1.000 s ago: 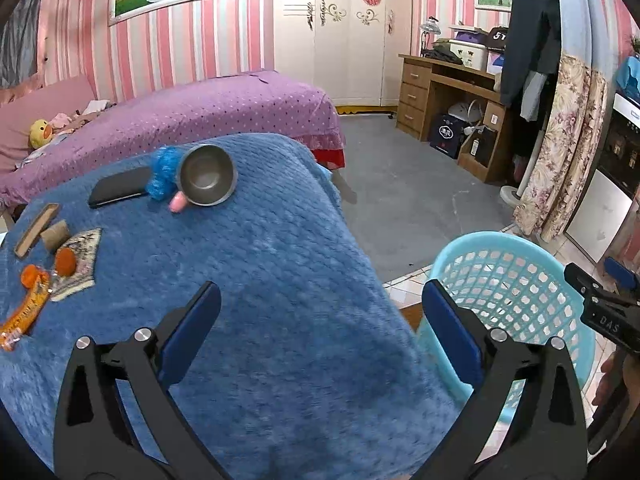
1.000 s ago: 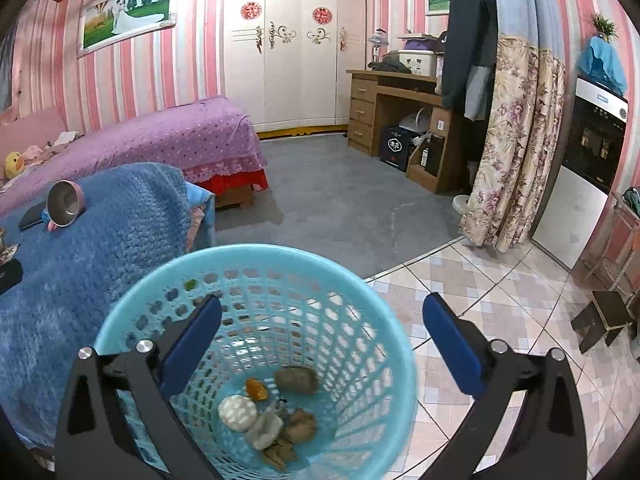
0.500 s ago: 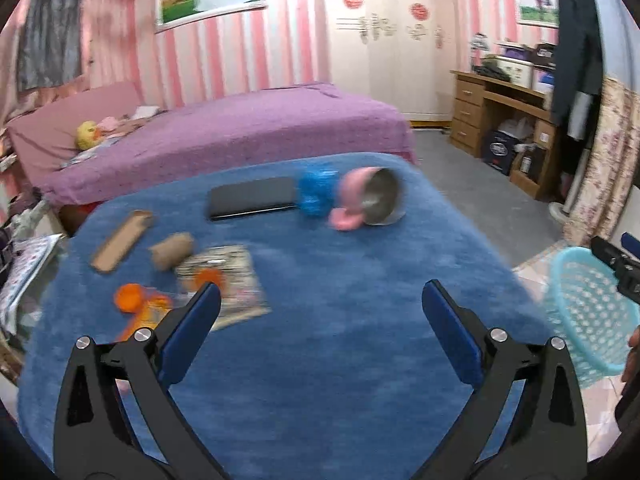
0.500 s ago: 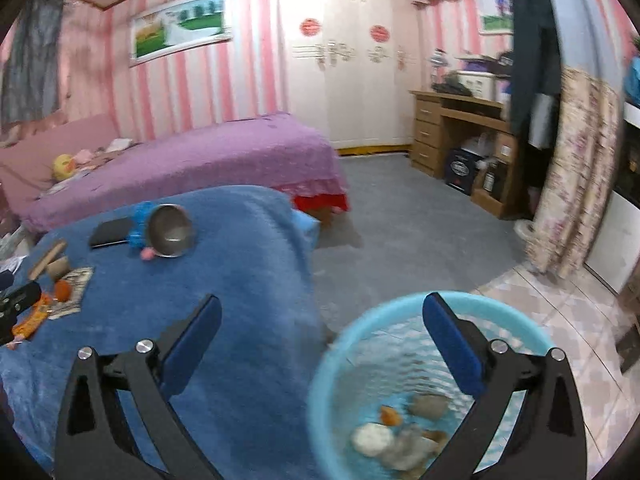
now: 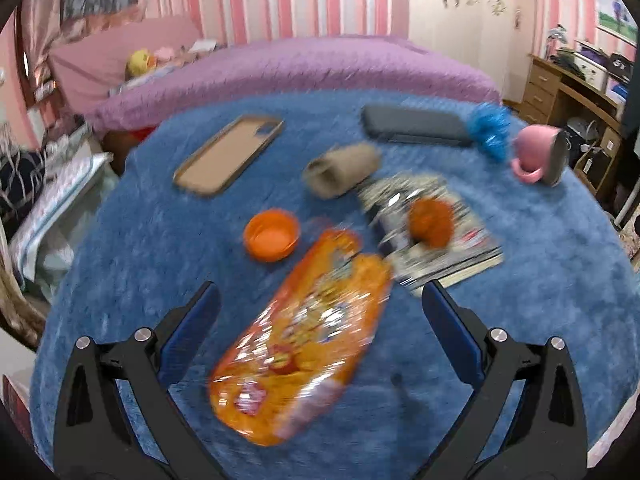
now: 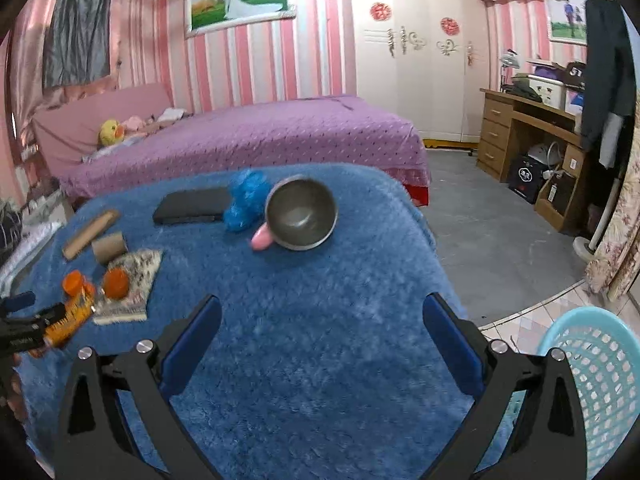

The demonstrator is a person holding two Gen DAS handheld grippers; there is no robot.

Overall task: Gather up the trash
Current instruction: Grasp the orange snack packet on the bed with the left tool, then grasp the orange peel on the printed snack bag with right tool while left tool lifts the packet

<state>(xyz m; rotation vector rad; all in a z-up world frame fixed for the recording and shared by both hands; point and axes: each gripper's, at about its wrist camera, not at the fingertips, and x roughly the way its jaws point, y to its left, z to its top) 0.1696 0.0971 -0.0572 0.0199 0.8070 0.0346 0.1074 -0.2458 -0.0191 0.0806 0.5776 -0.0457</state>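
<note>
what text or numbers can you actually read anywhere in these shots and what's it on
"57": on a dark box on top of the desk, small, so a likely reading only.
Orange snack wrapper: print is motion-blurred, unreadable.
Patterned packet under the orange ball: print blurred, unreadable.
Black box under the desk: white round mark, too small to read.
Nothing else is legible.
</note>
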